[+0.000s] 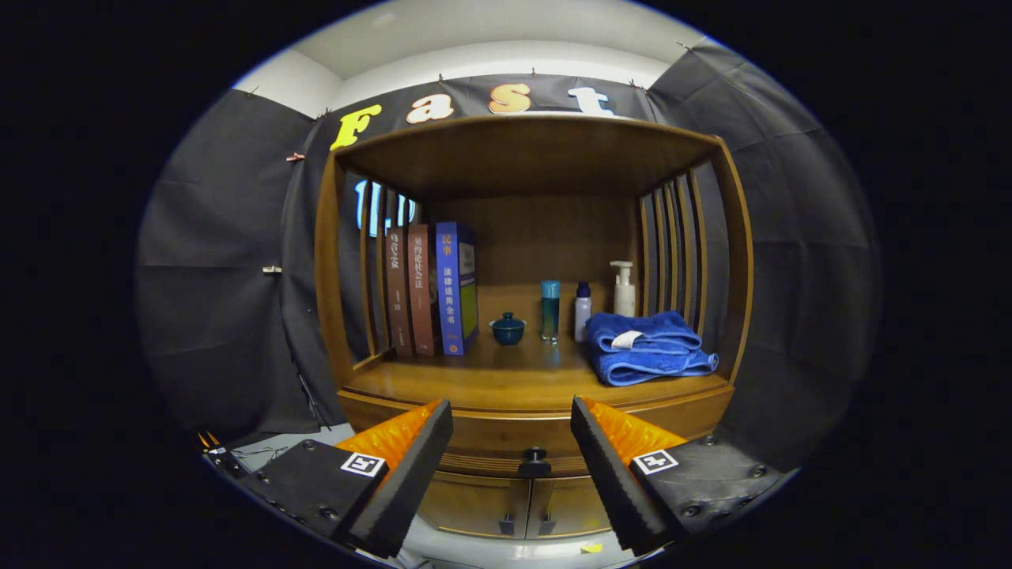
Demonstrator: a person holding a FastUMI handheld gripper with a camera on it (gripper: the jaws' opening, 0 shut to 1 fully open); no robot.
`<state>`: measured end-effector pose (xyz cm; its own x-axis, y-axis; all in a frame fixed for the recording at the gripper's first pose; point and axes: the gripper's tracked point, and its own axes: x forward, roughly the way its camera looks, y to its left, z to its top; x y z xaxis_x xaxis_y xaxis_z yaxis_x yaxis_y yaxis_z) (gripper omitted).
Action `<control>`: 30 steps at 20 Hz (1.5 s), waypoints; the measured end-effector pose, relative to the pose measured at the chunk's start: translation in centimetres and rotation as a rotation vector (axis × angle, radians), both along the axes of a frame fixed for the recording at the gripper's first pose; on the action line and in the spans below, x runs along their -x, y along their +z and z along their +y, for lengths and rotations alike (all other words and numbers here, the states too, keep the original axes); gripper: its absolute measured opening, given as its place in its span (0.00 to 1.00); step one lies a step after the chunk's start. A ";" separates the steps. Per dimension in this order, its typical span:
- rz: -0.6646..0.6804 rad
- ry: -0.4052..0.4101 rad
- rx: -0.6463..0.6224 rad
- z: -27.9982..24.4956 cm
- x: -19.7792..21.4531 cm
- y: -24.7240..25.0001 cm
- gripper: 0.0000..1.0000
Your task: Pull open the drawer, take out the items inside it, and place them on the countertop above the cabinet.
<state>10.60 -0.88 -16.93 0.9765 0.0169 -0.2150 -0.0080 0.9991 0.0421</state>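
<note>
While spread, hand-held gripper point(512, 442) faces drawer knob point(535, 457).

The cabinet point(526, 316) stands straight ahead of the gripper point(512, 427), whose fingers are spread wide apart with nothing between them but the cabinet front. The drawer knob point(535, 456) sits in the gap between the fingers, on the shut drawer point(506, 462) just under the countertop point(506, 379). Below the drawer come two small doors point(518, 502), side by side. Up on the countertop, three books point(431, 288) stand upright at the left. Right of them sits a lidded cup point(507, 328), then a tall bottle point(550, 310), then a smaller bottle point(583, 311), with a pump bottle point(624, 289) further back. A folded towel point(648, 346) lies at the right, in front of the pump bottle.
</note>
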 end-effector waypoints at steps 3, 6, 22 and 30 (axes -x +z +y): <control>0.052 -0.008 0.006 -0.2 -1.5 -3.9 0.98; 0.119 -0.008 -0.020 -0.5 -2.7 -7.9 0.98; 0.257 -0.040 -0.006 -1.7 -4.9 -16.0 0.44; 0.317 -0.028 0.001 -1.7 -4.6 -16.4 0.36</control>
